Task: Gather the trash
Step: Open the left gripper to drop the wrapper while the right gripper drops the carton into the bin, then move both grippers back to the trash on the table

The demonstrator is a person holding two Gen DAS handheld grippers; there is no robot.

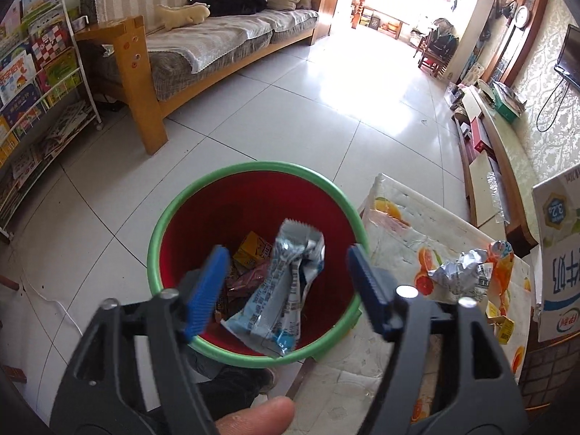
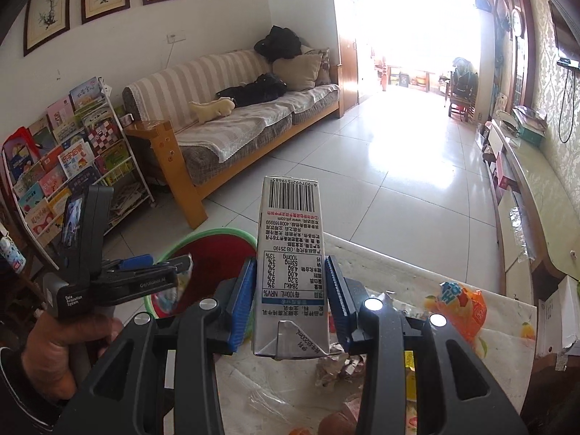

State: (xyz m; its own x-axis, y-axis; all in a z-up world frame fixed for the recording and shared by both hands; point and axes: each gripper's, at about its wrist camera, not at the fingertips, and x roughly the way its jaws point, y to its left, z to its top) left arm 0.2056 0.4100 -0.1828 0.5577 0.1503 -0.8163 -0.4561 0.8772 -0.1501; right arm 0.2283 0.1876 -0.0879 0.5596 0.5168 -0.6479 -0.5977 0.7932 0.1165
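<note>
My left gripper (image 1: 286,257) is open above a red bin with a green rim (image 1: 253,166). A blue and silver wrapper (image 1: 282,290) sits loose between its blue fingers (image 1: 206,290), touching neither, over the bin's mouth. Yellow and dark red packets (image 1: 253,250) lie in the bin. My right gripper (image 2: 290,272) is shut on an upright white milk carton (image 2: 290,264) above the table's edge, just right of the bin (image 2: 217,233). The carton (image 1: 560,253) shows at the left wrist view's far right. The left gripper (image 2: 159,268) appears at the left of the right wrist view.
A table with a fruit-patterned cloth (image 1: 398,224) holds crumpled foil (image 1: 460,272), an orange wrapper (image 1: 502,261) and small yellow packets (image 1: 504,330). A sofa (image 1: 217,36) and a book rack (image 1: 36,72) stand across the tiled floor. A low cabinet (image 2: 536,181) lines the right wall.
</note>
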